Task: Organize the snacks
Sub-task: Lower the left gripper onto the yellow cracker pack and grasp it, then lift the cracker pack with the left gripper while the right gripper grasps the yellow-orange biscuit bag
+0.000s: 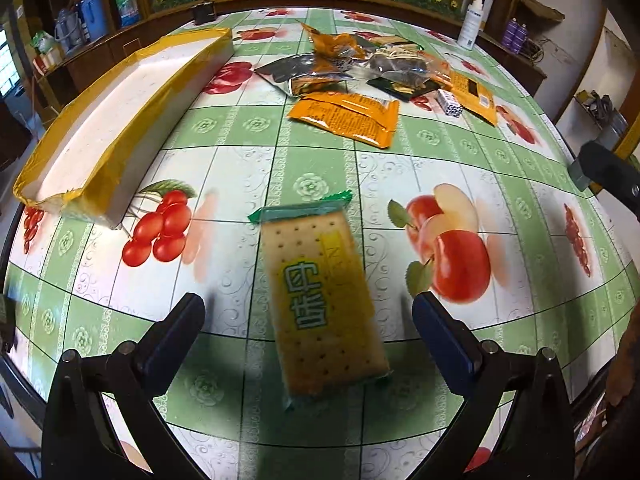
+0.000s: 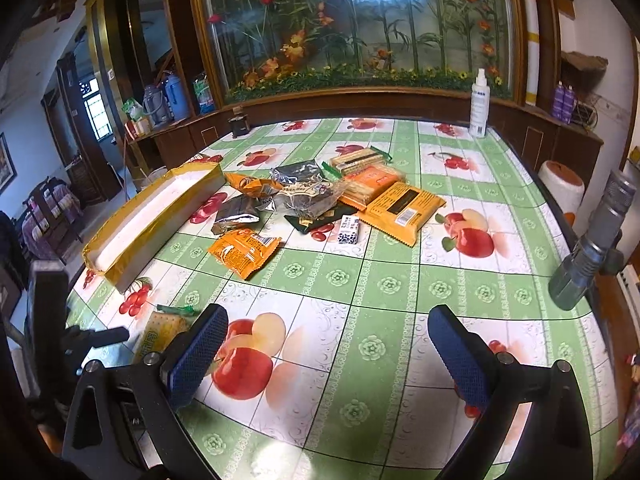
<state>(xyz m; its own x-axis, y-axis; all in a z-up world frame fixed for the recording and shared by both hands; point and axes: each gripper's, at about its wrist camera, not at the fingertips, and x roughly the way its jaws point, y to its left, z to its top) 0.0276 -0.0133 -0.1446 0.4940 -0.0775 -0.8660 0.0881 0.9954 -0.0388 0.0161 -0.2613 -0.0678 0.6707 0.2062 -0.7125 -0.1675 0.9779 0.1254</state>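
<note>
A yellow cracker packet (image 1: pixel 323 300) with green ends lies flat on the fruit-print tablecloth, between the fingers of my open left gripper (image 1: pixel 308 320), which do not touch it. The same cracker packet (image 2: pixel 160 332) shows at the left of the right wrist view, half hidden by a finger. My right gripper (image 2: pixel 328 344) stands open over bare cloth with nothing in it. A pile of snack packets (image 2: pixel 332 196) lies mid-table, with an orange packet (image 2: pixel 243 251) in front of it. A long white foam box (image 2: pixel 156 220) with yellow tape sits at the left.
A white spray bottle (image 2: pixel 479 104) stands at the table's far edge, by a small dark object (image 2: pixel 239 124). A wooden cabinet with a flower display (image 2: pixel 352 32) lies beyond. A grey metal cylinder (image 2: pixel 592 240) hangs at the right table edge. The other gripper (image 2: pixel 52 320) shows at left.
</note>
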